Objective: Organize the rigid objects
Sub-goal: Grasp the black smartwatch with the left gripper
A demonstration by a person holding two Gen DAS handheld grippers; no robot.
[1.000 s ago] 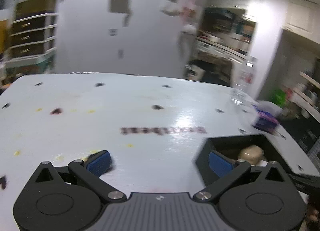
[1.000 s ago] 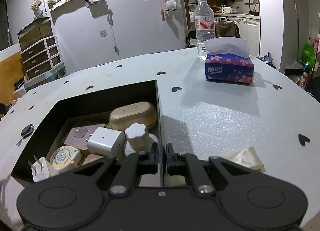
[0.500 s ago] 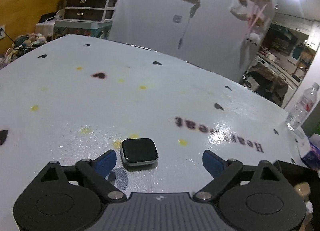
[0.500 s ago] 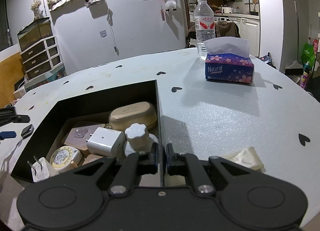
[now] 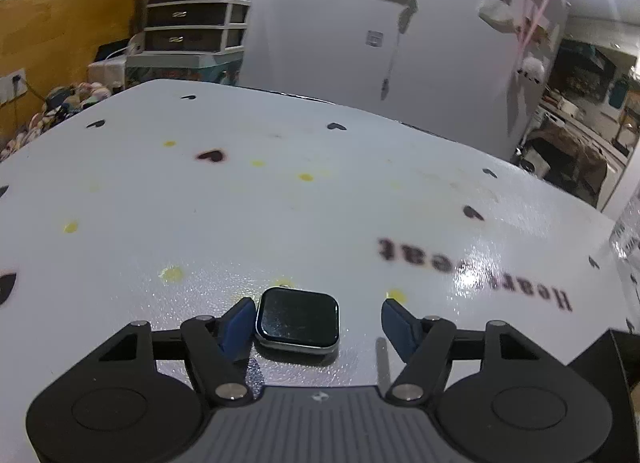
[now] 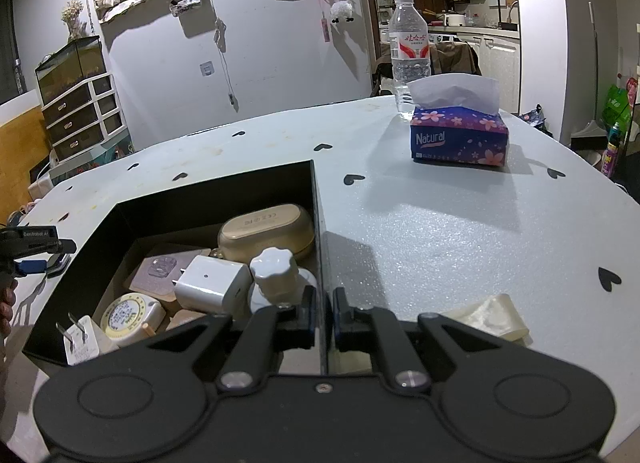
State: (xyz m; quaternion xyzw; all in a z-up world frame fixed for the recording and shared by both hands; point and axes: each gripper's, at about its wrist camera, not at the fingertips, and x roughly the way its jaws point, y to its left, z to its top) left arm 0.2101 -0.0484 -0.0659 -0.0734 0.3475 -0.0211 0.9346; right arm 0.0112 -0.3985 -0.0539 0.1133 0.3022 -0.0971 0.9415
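Left gripper point(image 5: 318, 323) jaws just closing, still parted; right gripper point(image 6: 321, 315) jaws clamped

You are working in a lived-in home, at a pale table point(image 6: 460, 231) printed with small black hearts. A water bottle point(image 6: 408, 51) and a box of tissues point(image 6: 460, 139) stand on it, everyday household things. Behind it you have a white wall point(image 6: 256, 47) hung with hooks, cords and a small plush toy point(image 6: 341, 11), and a plastic drawer unit point(image 6: 80, 115) with a glass tank point(image 6: 70, 67) on top. Through the doorway on your right you can see kitchen cabinets point(image 6: 496, 59) and a counter crowded with pots and jars.
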